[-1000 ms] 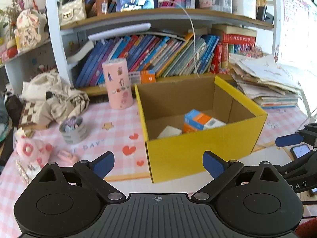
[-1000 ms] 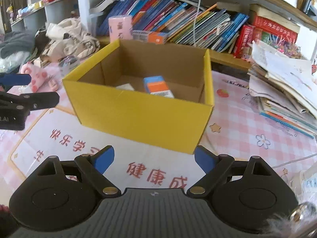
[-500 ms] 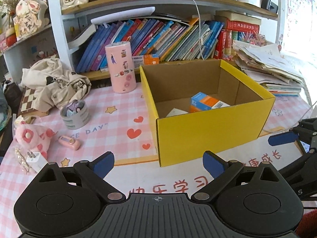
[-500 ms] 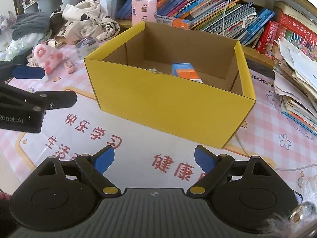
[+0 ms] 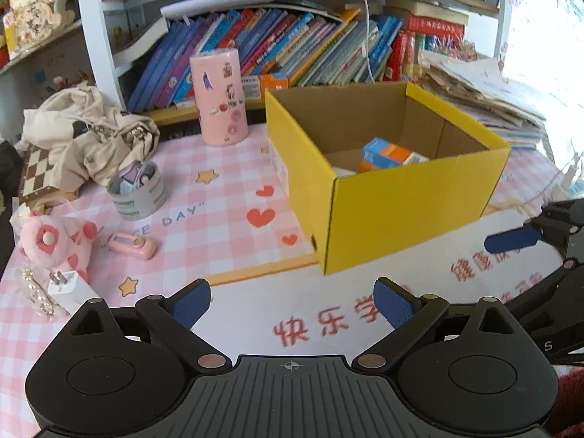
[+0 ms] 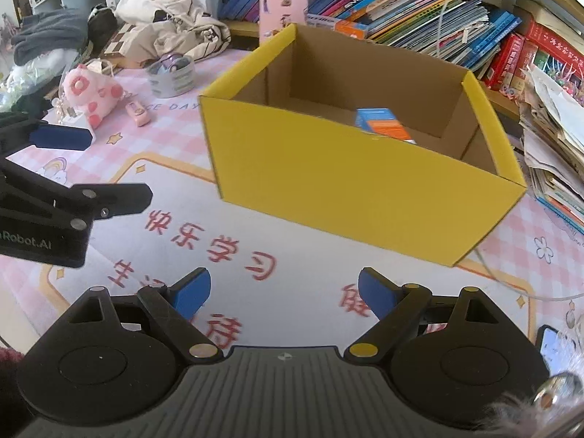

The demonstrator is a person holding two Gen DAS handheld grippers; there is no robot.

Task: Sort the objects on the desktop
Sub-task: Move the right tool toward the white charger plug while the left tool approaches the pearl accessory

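Box [image 5: 408, 211] beyond empty tool [image 5: 292, 304]

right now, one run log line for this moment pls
left gripper: open, empty | right gripper: open, empty | yellow box: holds blue-orange carton | pink plush: on table

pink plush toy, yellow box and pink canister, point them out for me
pink plush toy [image 5: 54, 242], left wrist view, on its body
yellow box [image 6: 350, 179], right wrist view, on its near outer wall
pink canister [image 5: 219, 98], left wrist view, on its stickered side

Right gripper [image 6: 283, 294] spread wide and empty over the printed mat [image 6: 204, 233], yellow box [image 6: 350, 179] just ahead with an orange-and-blue carton [image 6: 383, 124] inside, left gripper [image 6: 73, 168] alongside.
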